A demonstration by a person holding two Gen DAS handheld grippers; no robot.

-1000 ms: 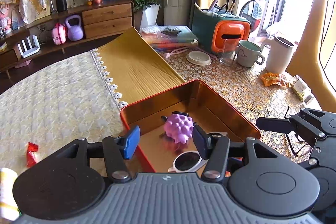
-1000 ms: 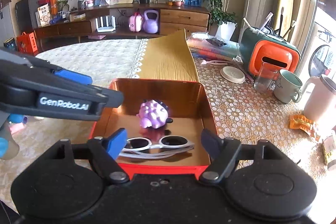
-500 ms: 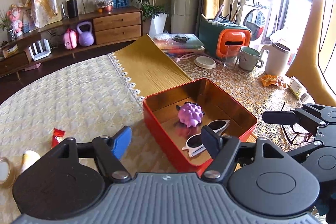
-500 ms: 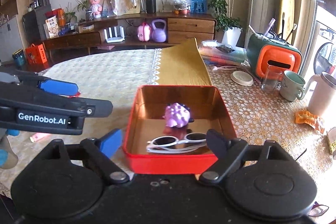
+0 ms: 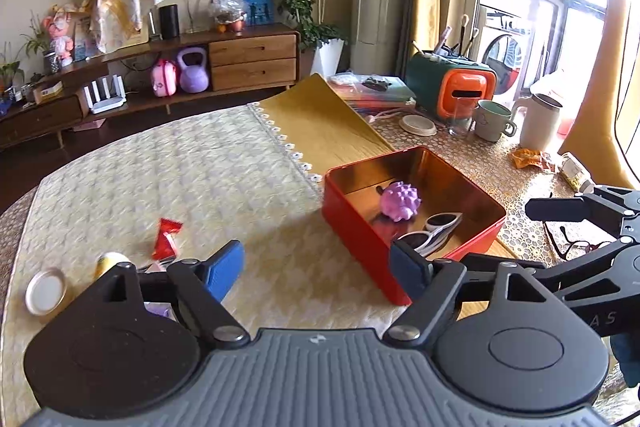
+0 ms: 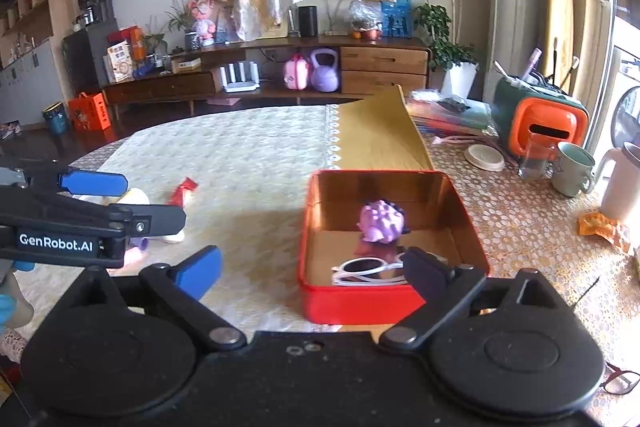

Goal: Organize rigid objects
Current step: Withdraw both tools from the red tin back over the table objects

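A red tin box (image 5: pixel 360 227) (image 6: pixel 360 303) stands on the table. In it lie a purple spiky toy (image 5: pixel 399 203) (image 6: pixel 380 221) and white sunglasses (image 5: pixel 434 231) (image 6: pixel 368 271). My left gripper (image 5: pixel 318 269) is open and empty, above the cloth left of the box. My right gripper (image 6: pixel 312 269) is open and empty, just before the box's near wall. Dark-rimmed glasses (image 5: pixel 572 241) (image 6: pixel 618 381) lie on the table to the right, behind the right gripper.
A red wrapper (image 5: pixel 166 237) (image 6: pixel 182 191), a white lid (image 5: pixel 46 291) and a small yellow bottle (image 5: pixel 110 261) lie on the cloth at left. A mug (image 5: pixel 494 121), a glass, a white jug (image 5: pixel 540 123) and an orange-green holder (image 5: pixel 452 93) stand at the far right.
Both grippers have pulled back from the box and shifted left. The box now looks smaller and further right, and the items at the left of the cloth have come into view.
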